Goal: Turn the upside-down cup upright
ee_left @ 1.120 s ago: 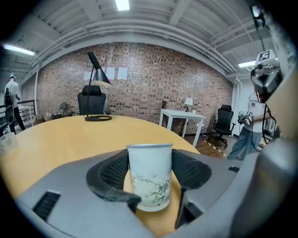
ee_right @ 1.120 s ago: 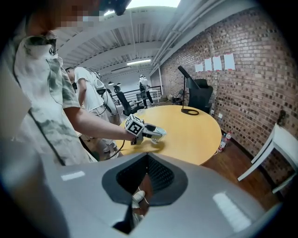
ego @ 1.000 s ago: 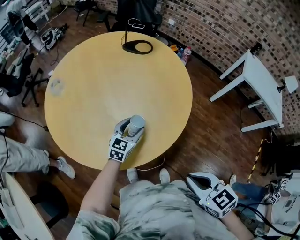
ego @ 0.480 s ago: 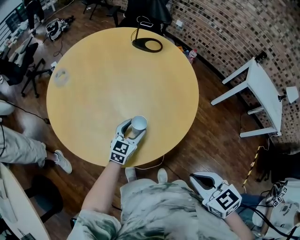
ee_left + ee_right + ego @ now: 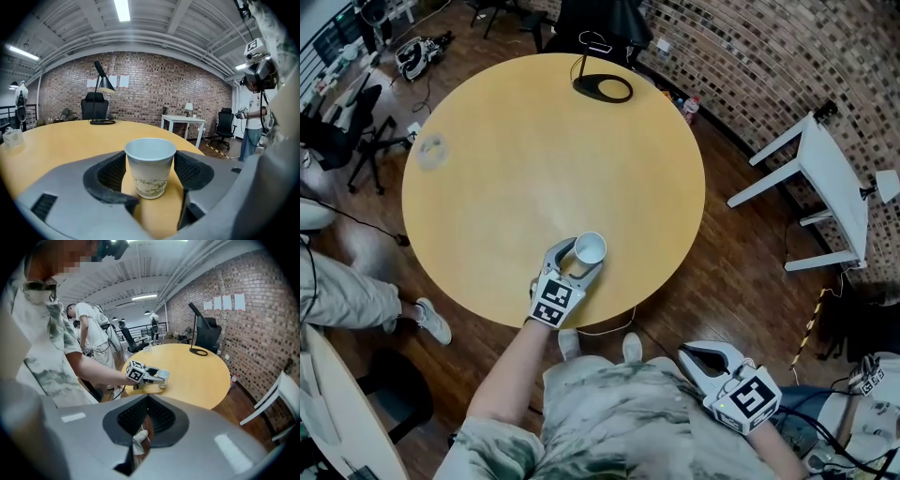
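A white paper cup [image 5: 589, 249] with a green leaf print stands upright, mouth up, on the round yellow table [image 5: 534, 141] near its front edge. My left gripper [image 5: 579, 255] reaches around it from the near side. Its jaws have just been opening; the cup [image 5: 150, 166] stands between the black pads with a sliver of table showing on the left side. My right gripper [image 5: 686, 354] hangs off the table, low beside my body, jaws together and empty. The right gripper view shows the cup [image 5: 163, 377] and the left gripper [image 5: 157, 377] from afar.
A black lamp base [image 5: 602, 87] sits at the table's far edge and a small clear object [image 5: 431, 148] at its left. A white side table [image 5: 825, 178] stands to the right by the brick wall. Another person [image 5: 93, 333] stands to the left.
The cup's open mouth has come to face straight up and it now rests on the table. The left gripper's jaws stand wider around it. The right gripper stays low.
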`<state>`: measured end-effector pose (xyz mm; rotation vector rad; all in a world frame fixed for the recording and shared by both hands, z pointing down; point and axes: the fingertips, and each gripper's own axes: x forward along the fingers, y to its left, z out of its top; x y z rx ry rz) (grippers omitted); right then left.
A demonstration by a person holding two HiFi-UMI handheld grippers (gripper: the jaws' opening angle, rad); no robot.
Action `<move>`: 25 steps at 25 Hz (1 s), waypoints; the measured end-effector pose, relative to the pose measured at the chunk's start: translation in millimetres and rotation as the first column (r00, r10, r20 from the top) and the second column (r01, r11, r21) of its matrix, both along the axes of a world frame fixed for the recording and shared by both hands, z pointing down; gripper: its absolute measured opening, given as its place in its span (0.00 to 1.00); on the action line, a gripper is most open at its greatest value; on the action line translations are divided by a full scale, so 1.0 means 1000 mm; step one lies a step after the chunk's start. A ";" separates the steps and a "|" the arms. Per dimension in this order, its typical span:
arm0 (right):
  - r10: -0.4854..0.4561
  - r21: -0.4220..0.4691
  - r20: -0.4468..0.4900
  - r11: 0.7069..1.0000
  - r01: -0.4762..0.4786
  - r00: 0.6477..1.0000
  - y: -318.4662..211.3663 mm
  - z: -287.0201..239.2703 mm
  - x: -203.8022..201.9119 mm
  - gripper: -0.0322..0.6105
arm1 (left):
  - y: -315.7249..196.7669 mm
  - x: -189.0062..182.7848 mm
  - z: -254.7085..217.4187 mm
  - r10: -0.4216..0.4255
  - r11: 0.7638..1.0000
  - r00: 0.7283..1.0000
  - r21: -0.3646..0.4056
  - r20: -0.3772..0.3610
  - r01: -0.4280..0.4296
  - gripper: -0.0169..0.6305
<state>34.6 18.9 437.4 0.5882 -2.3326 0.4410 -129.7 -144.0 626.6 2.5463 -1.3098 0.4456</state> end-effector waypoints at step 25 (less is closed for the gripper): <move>-0.062 0.085 0.166 0.995 0.049 0.984 0.055 -0.016 0.063 0.07 | 0.134 -0.018 -0.087 -0.224 0.975 0.974 0.003 0.035 0.224 0.60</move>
